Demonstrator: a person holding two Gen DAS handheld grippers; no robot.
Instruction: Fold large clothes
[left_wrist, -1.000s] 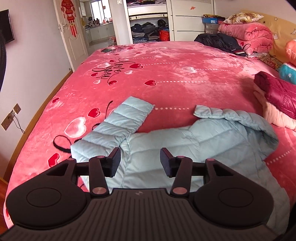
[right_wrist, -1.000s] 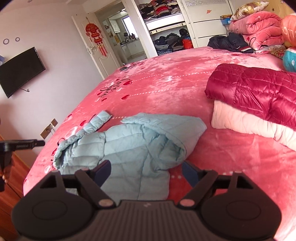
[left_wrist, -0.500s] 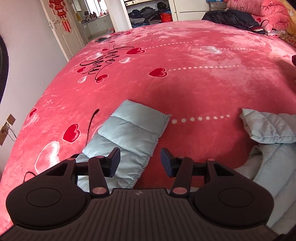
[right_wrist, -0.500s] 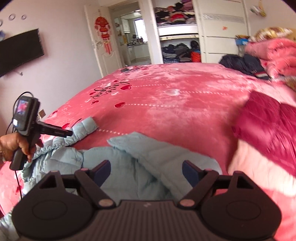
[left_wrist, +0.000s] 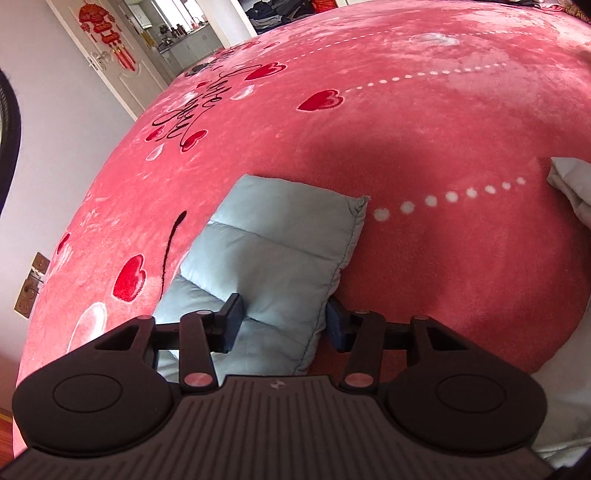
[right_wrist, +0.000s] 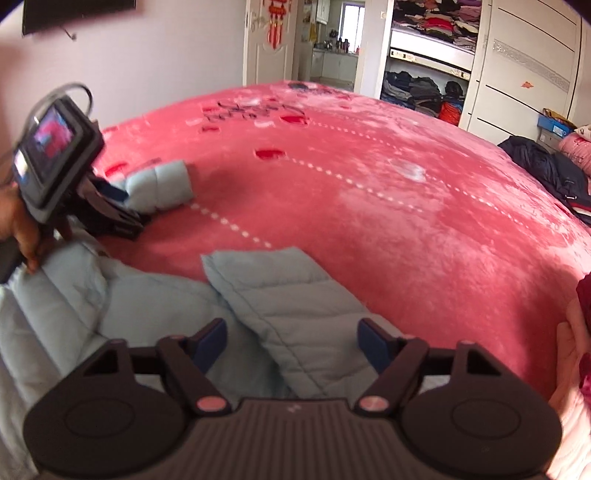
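A pale blue padded jacket lies on the pink bed. In the left wrist view its left sleeve (left_wrist: 273, 251) stretches away from me, and my left gripper (left_wrist: 284, 323) is open with its fingers on either side of the sleeve, low over it. In the right wrist view the other sleeve (right_wrist: 295, 306) lies across the jacket body (right_wrist: 74, 306), and my right gripper (right_wrist: 293, 345) is open just above it. The left gripper also shows in the right wrist view (right_wrist: 110, 206), down at the far sleeve (right_wrist: 159, 184).
The pink heart-print bed cover (left_wrist: 424, 122) spreads ahead. Folded dark red and pink jackets (right_wrist: 580, 332) lie at the right edge. A dark jacket (right_wrist: 546, 166) lies at the far right. An open wardrobe (right_wrist: 424, 62) and a door (right_wrist: 273, 37) stand beyond the bed.
My left gripper has moved forward and down onto the left sleeve. My right gripper has swung left and lowered over the other sleeve. Both stay open.
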